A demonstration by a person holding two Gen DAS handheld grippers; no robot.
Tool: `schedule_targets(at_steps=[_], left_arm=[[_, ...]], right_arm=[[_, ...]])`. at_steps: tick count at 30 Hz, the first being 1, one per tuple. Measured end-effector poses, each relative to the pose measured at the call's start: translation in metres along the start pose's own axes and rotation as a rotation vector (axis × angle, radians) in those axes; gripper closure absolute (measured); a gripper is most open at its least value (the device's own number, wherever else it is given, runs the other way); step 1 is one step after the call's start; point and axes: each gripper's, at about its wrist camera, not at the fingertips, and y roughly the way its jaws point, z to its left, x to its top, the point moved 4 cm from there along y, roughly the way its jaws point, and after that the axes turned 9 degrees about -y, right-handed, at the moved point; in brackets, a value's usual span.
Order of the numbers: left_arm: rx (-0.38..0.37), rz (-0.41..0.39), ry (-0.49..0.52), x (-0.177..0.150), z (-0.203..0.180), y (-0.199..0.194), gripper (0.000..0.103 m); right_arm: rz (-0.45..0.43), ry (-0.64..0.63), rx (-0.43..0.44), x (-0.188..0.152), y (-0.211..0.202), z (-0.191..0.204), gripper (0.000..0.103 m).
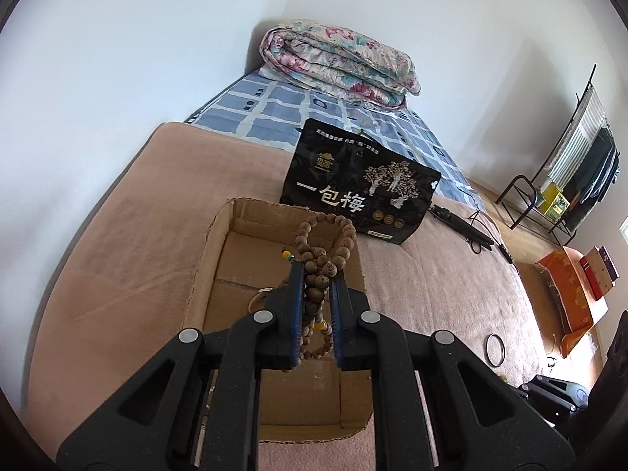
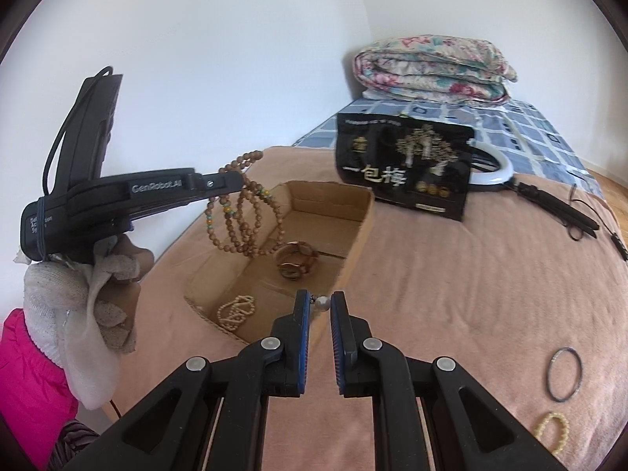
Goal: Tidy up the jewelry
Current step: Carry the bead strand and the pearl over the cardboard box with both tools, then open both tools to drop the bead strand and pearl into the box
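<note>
Beads of brown wood, round and matte, fill the gap between the fingers of the left tool (image 1: 316, 274), which is pinching the long bead necklace (image 1: 320, 263) so that its loops hang above the open cardboard box (image 1: 204, 274). A few small yellow and green beads break up the brown strand. Seen from the right wrist camera, the same necklace (image 2: 245, 212) dangles in several loops from the left tool's tip (image 2: 235, 180), over the far left corner of the box (image 2: 359, 231). A hand in a white glove (image 2: 78, 306) grips that tool.

The right tool (image 2: 318, 300) has its fingers close together with a small pearl earring (image 2: 322, 302) between the tips; whether they actually press on it I cannot tell. It sits at the near edge of the box. Inside the box lie a cream pearl strand (image 2: 235, 312) near the front and a coiled brown bracelet (image 2: 296, 261) further back.

On the pink blanket (image 2: 451, 294) to the right lie a thin dark bangle (image 2: 564, 373) and a cream bead bracelet (image 2: 553, 431). Behind the box stands a black snack bag (image 2: 404, 165), and beyond it a folded floral quilt (image 2: 431, 68) on the checked bedsheet (image 2: 541, 133).
</note>
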Motion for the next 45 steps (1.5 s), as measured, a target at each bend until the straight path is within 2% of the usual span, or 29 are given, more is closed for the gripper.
schedule_targets(at_steps=[14,21,23,24,25,26,27,28,33,45], left_arm=[[0.083,0.031,-0.007,-0.006,0.038,0.014,0.093],[0.085,0.052,-0.012,-0.008,0.045,0.018,0.093],[0.079,0.067,-0.026,-0.008,0.046,0.019,0.093],[0.08,0.073,-0.033,-0.008,0.047,0.019,0.092],[0.079,0.081,-0.039,-0.008,0.048,0.02,0.08],[0.077,0.082,-0.043,-0.007,0.048,0.019,0.061],[0.076,0.07,-0.044,-0.007,0.048,0.018,0.056],[0.078,0.057,-0.04,-0.006,0.047,0.016,0.055],[0.075,0.048,-0.031,-0.004,0.043,0.012,0.055],[0.067,0.038,0.002,-0.009,0.03,0.007,0.055]], right_arm=[[0.059,-0.006,0.061,0.004,0.056,0.026,0.095],[0.078,-0.018,0.067,0.005,0.07,0.034,0.093],[0.085,-0.023,0.056,0.005,0.073,0.036,0.078],[0.084,-0.026,0.049,0.004,0.073,0.036,0.065],[0.081,-0.028,0.043,0.004,0.073,0.036,0.056],[0.081,-0.033,0.035,0.004,0.072,0.036,0.051],[0.079,-0.037,0.025,0.003,0.071,0.036,0.041],[0.075,-0.04,0.016,0.003,0.07,0.036,0.035],[0.061,-0.022,-0.012,0.003,0.062,0.027,0.025],[0.042,0.0,-0.045,0.003,0.049,0.015,0.021]])
